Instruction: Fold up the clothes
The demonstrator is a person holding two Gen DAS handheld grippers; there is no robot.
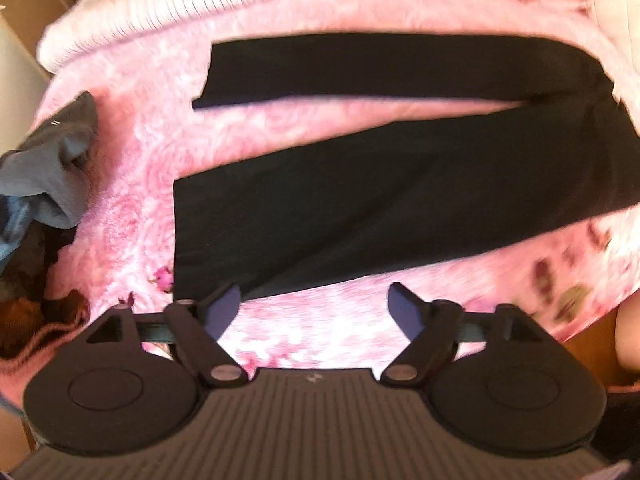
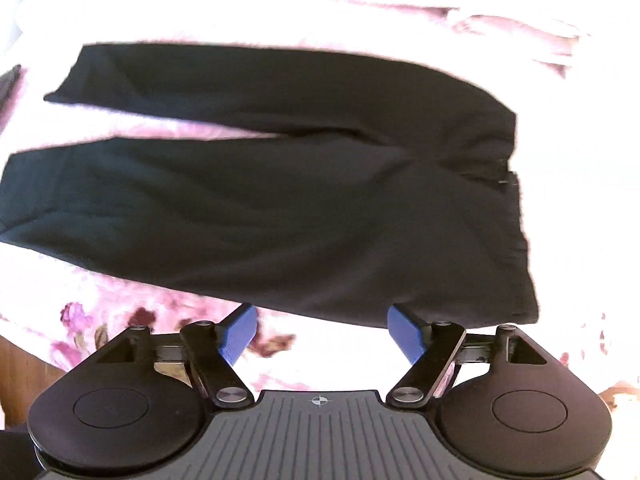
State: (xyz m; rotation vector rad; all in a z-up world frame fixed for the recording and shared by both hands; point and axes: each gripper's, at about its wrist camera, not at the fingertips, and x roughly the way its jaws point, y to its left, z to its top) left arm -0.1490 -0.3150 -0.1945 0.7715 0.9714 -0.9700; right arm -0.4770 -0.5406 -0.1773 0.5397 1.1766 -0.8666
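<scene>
A pair of black trousers lies spread flat on a pink floral blanket, legs pointing left and waistband to the right. It also shows in the right wrist view, with the waistband at the right. My left gripper is open and empty, just in front of the near leg's hem edge. My right gripper is open and empty, just in front of the near edge of the trousers close to the waistband.
A pile of other clothes, grey and brown, lies at the blanket's left edge. A white ribbed knit lies along the far side. The blanket's near edge drops off to a wooden floor.
</scene>
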